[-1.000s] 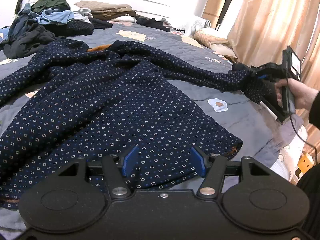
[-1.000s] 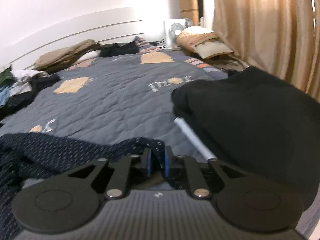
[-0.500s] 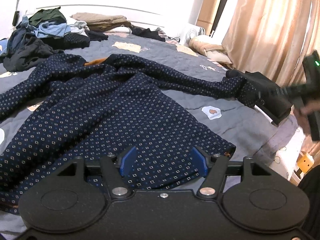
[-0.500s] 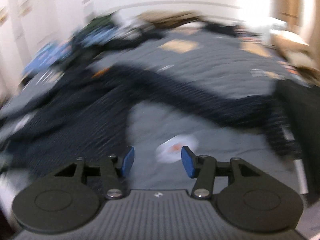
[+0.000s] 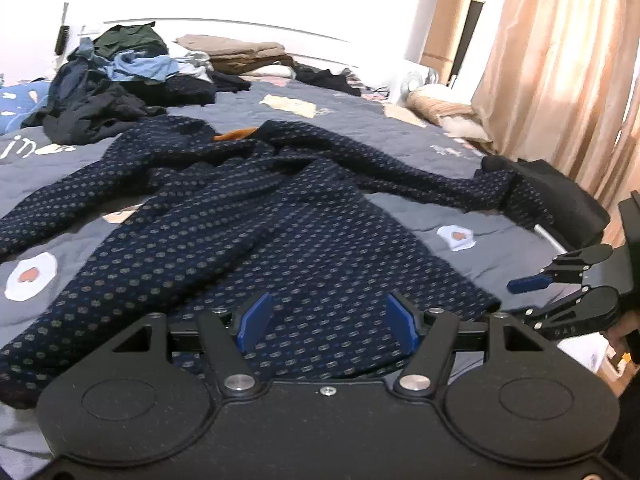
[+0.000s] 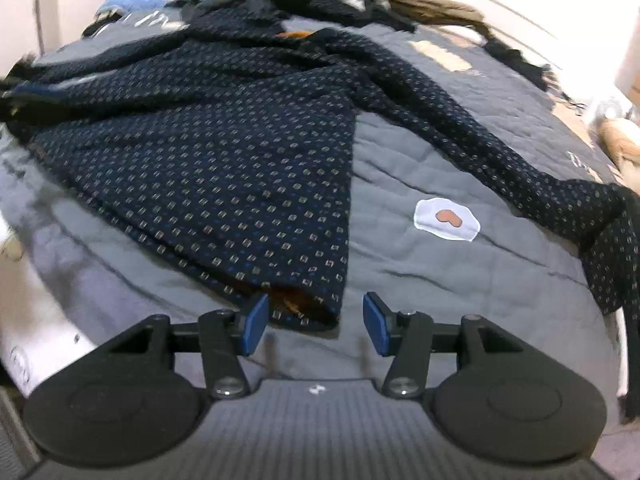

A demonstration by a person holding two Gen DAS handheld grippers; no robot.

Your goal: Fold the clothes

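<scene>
A navy shirt with a small diamond print (image 5: 248,232) (image 6: 224,152) lies spread on the grey quilt, sleeves stretched out to both sides. My left gripper (image 5: 326,320) hovers open over the shirt's near hem, holding nothing. My right gripper (image 6: 314,324) is open too, just short of the hem's right corner, where an orange lining shows (image 6: 294,300). In the left wrist view the right gripper (image 5: 560,288) sits at the bed's right edge. The right sleeve's cuff (image 6: 608,240) lies loose near a black garment (image 5: 556,196).
A heap of mixed clothes (image 5: 120,68) and folded tan items (image 5: 240,50) lie at the head of the bed. A pillow and fan (image 5: 432,100) sit far right beside peach curtains (image 5: 560,60). The grey quilt (image 6: 440,272) is bare between hem and sleeve.
My right gripper let go of the sleeve cuff, opened, and swung round to face the hem's right corner. The sleeve now lies on the quilt. The left gripper barely moved.
</scene>
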